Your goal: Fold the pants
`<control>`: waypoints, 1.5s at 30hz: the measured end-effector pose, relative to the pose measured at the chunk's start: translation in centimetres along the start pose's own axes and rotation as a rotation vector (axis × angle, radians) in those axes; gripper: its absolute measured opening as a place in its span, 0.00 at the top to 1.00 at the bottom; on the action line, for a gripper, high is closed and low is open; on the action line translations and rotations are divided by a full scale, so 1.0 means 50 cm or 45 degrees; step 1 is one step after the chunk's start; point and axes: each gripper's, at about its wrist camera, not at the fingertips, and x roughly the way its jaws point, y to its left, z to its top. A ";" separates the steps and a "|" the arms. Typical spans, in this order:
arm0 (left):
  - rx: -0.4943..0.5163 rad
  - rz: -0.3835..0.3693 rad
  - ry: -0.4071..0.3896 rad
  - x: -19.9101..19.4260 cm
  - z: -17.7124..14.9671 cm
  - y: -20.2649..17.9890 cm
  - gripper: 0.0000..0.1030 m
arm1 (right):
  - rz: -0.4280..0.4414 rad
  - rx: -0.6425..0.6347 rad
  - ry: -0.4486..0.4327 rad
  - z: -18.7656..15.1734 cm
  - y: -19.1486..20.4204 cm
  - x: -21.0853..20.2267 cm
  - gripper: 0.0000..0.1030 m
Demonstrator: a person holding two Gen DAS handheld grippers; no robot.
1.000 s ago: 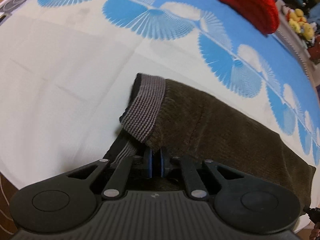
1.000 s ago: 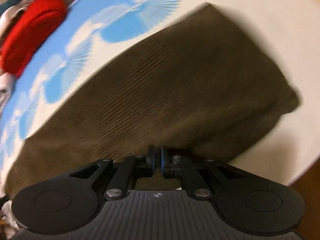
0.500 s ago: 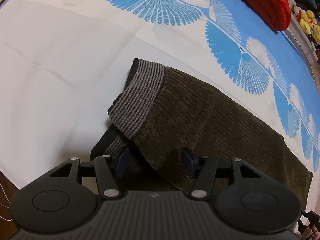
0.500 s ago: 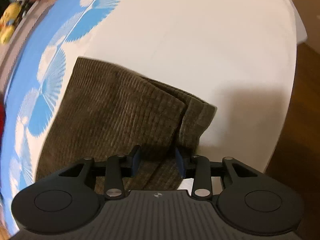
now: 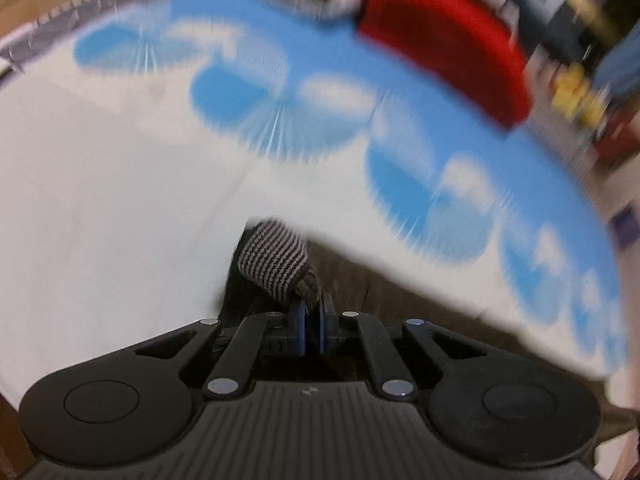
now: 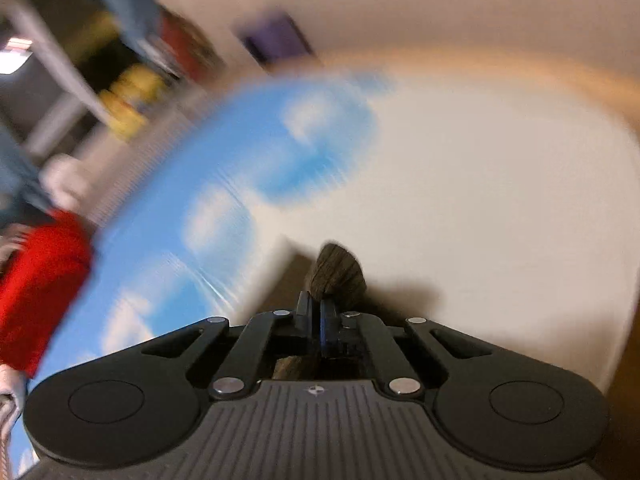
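1. Half a second ago both of my tongs stood released over the pants; now the left tongs [image 5: 313,322] are clenched on the pants [image 5: 420,304] right at the striped waistband [image 5: 274,260], which bunches up just ahead of the pads.

2. The right tongs [image 6: 316,320] have likewise clamped down, grasping a small tuft of the brown ribbed cloth [image 6: 338,276] that pokes out past the tips.

3. Both views have gone heavily smeared, where a moment back they were sharp. I judge that I am swinging both ends of the garment at once, with the cloth lifted off the sheet near each grip.

4. The pants lie low in each view, close under the tongs, on the white part of the bed sheet [image 5: 100,200] beside its blue fan pattern [image 5: 400,184]. In the left view most of the brown cloth runs off to the right below the camera.

5. For the task, this looks like the start of another fold: two ends held, ready to be carried over the rest of the pants.

6. The red knit item [image 5: 448,40] sits well apart at the far edge.

7. Writing: none I can read. A small emblem on each tool body is too blurred to make out.
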 end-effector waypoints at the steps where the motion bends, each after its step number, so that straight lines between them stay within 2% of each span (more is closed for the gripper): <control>1: -0.004 -0.012 -0.029 -0.022 -0.002 0.007 0.94 | 0.033 -0.023 -0.065 0.007 0.008 -0.022 0.98; 3: 0.049 0.028 0.019 -0.030 -0.015 0.014 0.94 | -0.002 0.022 -0.085 0.015 -0.007 -0.040 0.98; 4: 0.097 0.062 0.109 -0.015 -0.030 0.016 0.94 | -0.064 0.067 -0.027 0.015 -0.027 -0.033 0.98; 5: 0.158 0.107 0.235 0.011 -0.052 0.016 0.94 | -0.128 0.097 0.058 0.009 -0.044 -0.018 0.98; 6: 0.220 0.153 0.331 0.034 -0.070 0.016 0.94 | -0.234 0.106 0.192 -0.004 -0.065 0.009 0.98; 7: 0.295 0.204 0.389 0.050 -0.086 0.014 0.95 | -0.339 0.111 0.323 -0.021 -0.086 0.035 0.98; 8: 0.368 0.251 0.418 0.061 -0.096 0.014 1.00 | -0.418 0.151 0.420 -0.039 -0.110 0.054 0.98; 10: 0.434 0.325 0.442 0.071 -0.107 0.023 1.00 | -0.474 0.168 0.470 -0.049 -0.132 0.067 0.98; 14: 0.327 0.262 0.400 0.047 -0.090 0.048 0.99 | -0.480 0.040 0.426 -0.045 -0.100 0.060 0.98; 15: 0.306 0.234 0.346 0.033 -0.078 0.047 0.96 | -0.493 0.035 0.423 -0.054 -0.092 0.053 0.97; 17: 0.273 0.196 0.247 0.008 -0.065 0.042 0.81 | -0.516 0.056 0.431 -0.056 -0.093 0.058 0.96; 18: 0.260 0.188 0.196 -0.002 -0.059 0.037 0.71 | -0.524 0.061 0.436 -0.057 -0.089 0.064 0.93; 19: 0.258 0.176 0.147 -0.010 -0.054 0.030 0.70 | -0.534 0.056 0.441 -0.059 -0.088 0.065 0.90; 21: 0.267 0.146 0.081 -0.017 -0.046 0.007 0.70 | -0.564 0.038 0.457 -0.063 -0.082 0.069 0.70; 22: 0.277 0.129 0.059 -0.017 -0.042 -0.002 0.69 | -0.566 0.030 0.472 -0.068 -0.081 0.075 0.69; 23: 0.293 0.122 0.043 -0.015 -0.038 -0.013 0.68 | -0.559 0.021 0.493 -0.072 -0.082 0.078 0.69; 24: 0.309 0.131 0.040 -0.009 -0.036 -0.019 0.63 | -0.546 0.011 0.517 -0.077 -0.083 0.081 0.76; 25: 0.326 0.157 0.047 0.001 -0.033 -0.023 0.51 | -0.531 0.003 0.530 -0.079 -0.083 0.078 0.82; 26: 0.333 0.202 0.066 0.015 -0.030 -0.024 0.44 | -0.511 -0.005 0.532 -0.081 -0.082 0.079 0.89; 27: 0.330 0.252 0.093 0.031 -0.031 -0.020 0.35 | -0.505 -0.021 0.526 -0.081 -0.077 0.081 0.91; 28: 0.318 0.296 0.132 0.045 -0.029 -0.012 0.34 | -0.505 -0.039 0.521 -0.081 -0.074 0.081 0.92; 30: 0.261 0.337 0.248 0.085 -0.030 0.008 0.34 | -0.497 -0.036 0.516 -0.080 -0.073 0.081 0.93; 32: 0.193 0.272 0.315 0.098 -0.032 0.030 0.38 | -0.489 -0.031 0.513 -0.080 -0.074 0.079 0.93; 33: 0.189 0.238 0.327 0.099 -0.033 0.032 0.59 | -0.486 -0.027 0.512 -0.079 -0.076 0.079 0.94; 34: 0.219 0.244 0.302 0.092 -0.031 0.029 0.69 | -0.479 -0.017 0.504 -0.077 -0.076 0.077 0.94; 36: 0.244 0.187 0.224 0.058 -0.025 0.023 0.80 | -0.446 0.026 0.439 -0.064 -0.078 0.063 0.96; 38: 0.244 0.141 0.137 0.013 -0.025 0.019 0.81 | -0.372 0.094 0.319 -0.044 -0.074 0.031 0.97; 39: 0.241 0.123 0.118 -0.004 -0.030 0.021 0.81 | -0.358 0.106 0.269 -0.037 -0.071 0.017 0.98; 40: 0.253 0.136 0.142 -0.003 -0.035 0.025 0.81 | -0.373 0.105 0.234 -0.032 -0.070 0.007 0.98; 41: 0.293 0.189 0.217 0.014 -0.047 0.030 0.80 | -0.407 0.105 0.239 -0.032 -0.075 0.007 0.98; 43: 0.411 0.274 0.393 0.062 -0.076 0.031 0.77 | -0.501 0.118 0.326 -0.043 -0.093 0.029 0.98; 44: 0.478 0.301 0.432 0.075 -0.088 0.025 0.73 | -0.551 0.132 0.379 -0.052 -0.104 0.043 0.98; 45: 0.514 0.324 0.432 0.077 -0.090 0.022 0.63 | -0.587 0.147 0.416 -0.059 -0.113 0.054 0.98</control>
